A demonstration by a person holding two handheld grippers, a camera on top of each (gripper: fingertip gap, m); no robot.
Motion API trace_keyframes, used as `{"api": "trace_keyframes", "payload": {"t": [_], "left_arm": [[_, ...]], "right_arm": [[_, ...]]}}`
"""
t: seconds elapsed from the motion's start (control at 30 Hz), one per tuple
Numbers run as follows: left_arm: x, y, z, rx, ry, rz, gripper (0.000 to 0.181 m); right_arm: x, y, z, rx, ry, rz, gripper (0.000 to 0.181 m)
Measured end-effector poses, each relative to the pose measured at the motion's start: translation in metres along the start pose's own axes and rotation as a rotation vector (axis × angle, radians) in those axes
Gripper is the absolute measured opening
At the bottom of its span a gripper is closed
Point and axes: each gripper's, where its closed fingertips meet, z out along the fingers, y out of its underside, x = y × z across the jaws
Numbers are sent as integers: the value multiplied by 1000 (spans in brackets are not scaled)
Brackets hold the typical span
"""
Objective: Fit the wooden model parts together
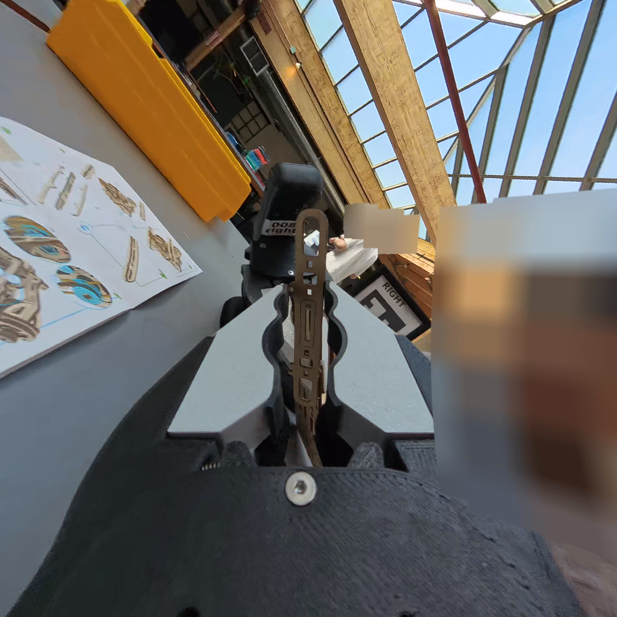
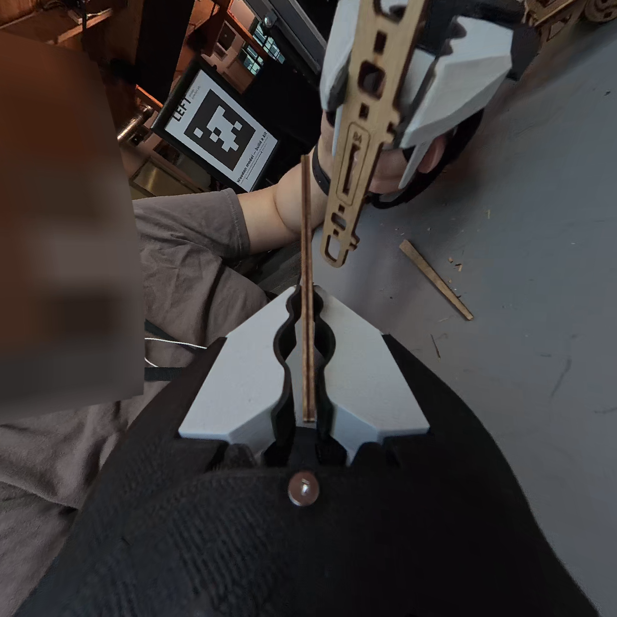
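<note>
My left gripper (image 1: 304, 293) is shut on a long flat wooden strip (image 1: 309, 300) with several cut-out slots, held in the air and seen against the skylight. The same strip (image 2: 357, 140) and left gripper (image 2: 394, 127) show at the top of the right wrist view, the strip's rounded end pointing down toward me. My right gripper (image 2: 306, 293) is shut on a thin wooden part (image 2: 307, 283) seen edge-on, sticking out past the fingertips; its tip sits just left of the slotted strip's end. The right gripper (image 1: 283, 227) also shows behind the strip in the left wrist view.
An open instruction booklet (image 1: 73, 247) lies on the grey table (image 1: 83, 384), with a yellow bin (image 1: 143, 96) behind it. A loose wooden stick (image 2: 435, 278) and small wood chips lie on the table. A person's arm (image 2: 287, 207) and grey shirt are close. Marker boards stand behind.
</note>
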Motion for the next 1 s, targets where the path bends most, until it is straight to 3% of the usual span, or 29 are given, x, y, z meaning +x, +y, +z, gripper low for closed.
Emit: {"api": "trace_keyframes", "payload": {"t": [0.03,0.1,0.17,0.27,0.47,0.6,0.67,0.77,0.9,1.0], "left_arm": [[-3,-9,-7,31,-55,54,18],[1,-26,-22,89,-102,123,18],[8,-38,-34,131,-125,166,18],[10,-45,-43,131,-186,233,18],[12,-44,-41,117,-194,251,18],[10,-39,-38,97,-168,210,18],[10,-39,-38,91,-172,212,18],[10,-39,-38,88,-169,216,18],[7,-36,-37,79,-150,182,18],[-2,-30,-34,47,-165,163,18]], "right_arm": [[6,2,2,-12,38,18,2],[23,4,4,-29,157,46,21],[33,8,5,-60,248,33,26],[52,12,-5,-109,439,-13,47],[71,15,-59,-232,835,-13,96],[68,34,-96,-450,1092,109,104],[58,33,-123,-565,1300,130,104],[17,7,-156,-788,1654,37,104],[-41,-22,-160,-1037,1849,-119,103],[-64,-38,-166,-1073,1941,-199,99]]}}
